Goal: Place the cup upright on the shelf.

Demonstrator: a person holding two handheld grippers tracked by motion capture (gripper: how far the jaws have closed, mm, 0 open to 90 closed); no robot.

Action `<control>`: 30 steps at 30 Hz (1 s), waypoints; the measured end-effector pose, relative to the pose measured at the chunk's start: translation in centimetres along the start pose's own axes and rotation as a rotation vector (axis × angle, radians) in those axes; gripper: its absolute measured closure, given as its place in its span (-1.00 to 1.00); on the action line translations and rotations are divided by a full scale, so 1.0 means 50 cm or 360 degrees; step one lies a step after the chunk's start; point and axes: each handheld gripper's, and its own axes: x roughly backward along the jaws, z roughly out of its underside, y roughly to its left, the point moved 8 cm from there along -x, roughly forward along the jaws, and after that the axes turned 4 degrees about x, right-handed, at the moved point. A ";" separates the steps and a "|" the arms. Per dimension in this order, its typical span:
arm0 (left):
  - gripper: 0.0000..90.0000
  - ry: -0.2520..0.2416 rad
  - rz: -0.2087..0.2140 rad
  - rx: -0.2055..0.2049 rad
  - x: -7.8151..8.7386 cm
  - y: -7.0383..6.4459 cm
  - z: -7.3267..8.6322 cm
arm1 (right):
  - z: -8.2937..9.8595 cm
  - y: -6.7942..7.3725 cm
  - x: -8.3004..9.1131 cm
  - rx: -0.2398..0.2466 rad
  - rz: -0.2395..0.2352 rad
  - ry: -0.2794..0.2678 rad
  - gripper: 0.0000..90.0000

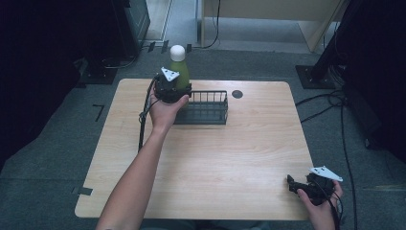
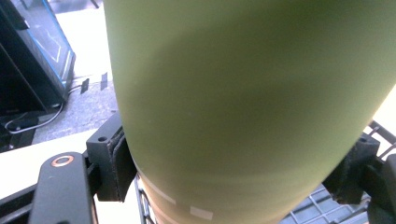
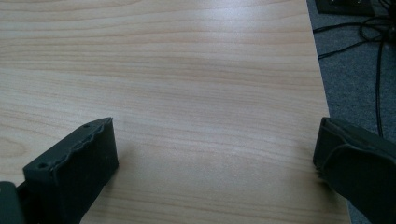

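Observation:
A green bottle [image 1: 180, 72] with a white cap stands upright at the left end of a black wire basket [image 1: 210, 112] near the table's far edge. My left gripper [image 1: 171, 89] is shut on the bottle's lower body. In the left gripper view the green bottle [image 2: 243, 107] sits between the two black pads [image 2: 122, 161], and the basket's wires [image 2: 322, 207] show beneath it. My right gripper [image 1: 300, 186] rests at the table's front right corner. Its jaws stand wide open over bare wood, with one pad [image 3: 79, 163] at the left and the other at the right.
The wooden table [image 1: 215, 158] has a dark round cable hole [image 1: 237, 94] right of the basket. Cables [image 1: 335, 103] lie on the grey floor at the right. A dark cabinet [image 2: 32, 60] stands beyond the table's far left.

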 end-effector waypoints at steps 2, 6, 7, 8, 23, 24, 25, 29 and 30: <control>-0.54 0.0009 -0.0007 -0.0002 -0.005 0.001 0.007 | 0.000 0.000 0.000 0.0000 0.0000 0.0000 -1.00; -0.54 0.0020 -0.0019 -0.0015 -0.011 0.003 0.018 | 0.000 0.000 0.000 0.0000 0.0000 0.0000 -1.00; -0.54 0.0022 -0.0017 -0.0014 -0.012 0.004 0.021 | 0.000 0.000 0.000 0.0000 0.0000 0.0000 -1.00; -0.54 0.0029 -0.0021 -0.0014 -0.015 0.005 0.027 | 0.000 0.000 0.000 0.0000 0.0000 0.0000 -1.00; -0.57 0.0068 -0.0012 0.0005 -0.010 0.013 0.045 | 0.000 0.000 0.000 0.0003 0.0001 -0.0002 -1.00; -0.60 0.0078 0.0000 0.0011 -0.010 0.013 0.046 | 0.000 0.000 0.000 0.0001 0.0000 0.0000 -1.00; -0.63 0.0082 0.0006 0.0015 -0.009 0.014 0.046 | 0.000 0.000 0.000 0.0000 0.0000 0.0000 -1.00; -0.66 0.0093 0.0026 0.0024 -0.004 0.016 0.047 | 0.000 0.000 0.000 0.0000 0.0000 0.0000 -1.00; -0.67 0.0093 0.0026 0.0024 -0.004 0.016 0.047 | 0.000 0.000 0.000 0.0000 0.0000 0.0000 -1.00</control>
